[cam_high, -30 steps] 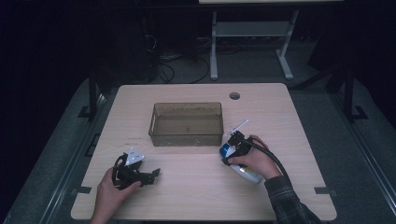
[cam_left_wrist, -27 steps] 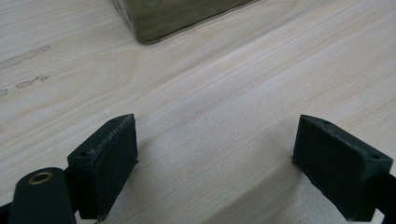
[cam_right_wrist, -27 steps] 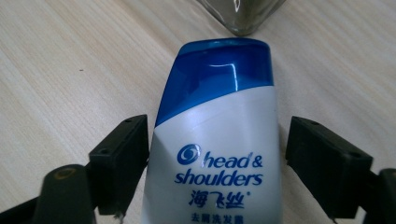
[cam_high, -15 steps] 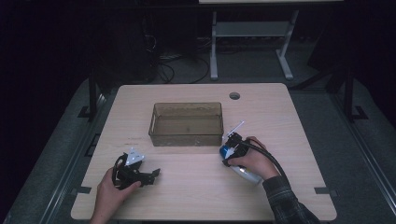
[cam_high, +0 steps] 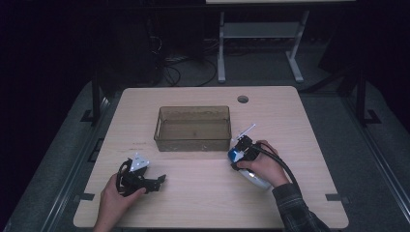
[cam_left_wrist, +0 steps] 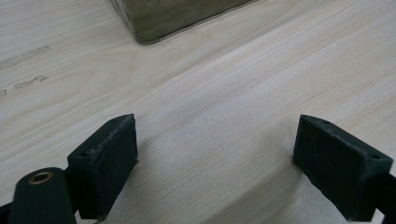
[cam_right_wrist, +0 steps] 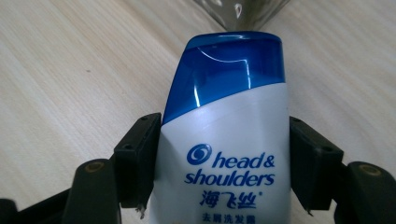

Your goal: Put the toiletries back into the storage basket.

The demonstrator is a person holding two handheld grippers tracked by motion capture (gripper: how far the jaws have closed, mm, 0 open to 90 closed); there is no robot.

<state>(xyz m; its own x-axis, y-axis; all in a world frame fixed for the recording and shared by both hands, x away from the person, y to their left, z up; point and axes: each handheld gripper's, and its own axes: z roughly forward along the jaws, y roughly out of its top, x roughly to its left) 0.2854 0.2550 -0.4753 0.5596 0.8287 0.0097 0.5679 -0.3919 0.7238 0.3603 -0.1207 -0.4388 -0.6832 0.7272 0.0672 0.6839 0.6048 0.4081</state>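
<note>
Because the shampoo bottle (cam_right_wrist: 224, 154) is smooth, glossy plastic that likely gives under pressure, the right claw (cam_right_wrist: 224, 163), jaws just narrowed onto its white flanks below the blue cap, probably needs firm hold. It lies just right of the clear bin (cam_high: 193, 128) on the counter (cam_high: 193, 203). While the right gripper view reveals the label and contact, the high view places the left claw (cam_high: 157, 180) near the bin's left front, jaws wide and empty.

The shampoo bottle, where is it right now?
The shampoo bottle sits between the jaws of the right gripper, low over the table on the right side of the high view, just beside the clear bin's near right corner.
</note>
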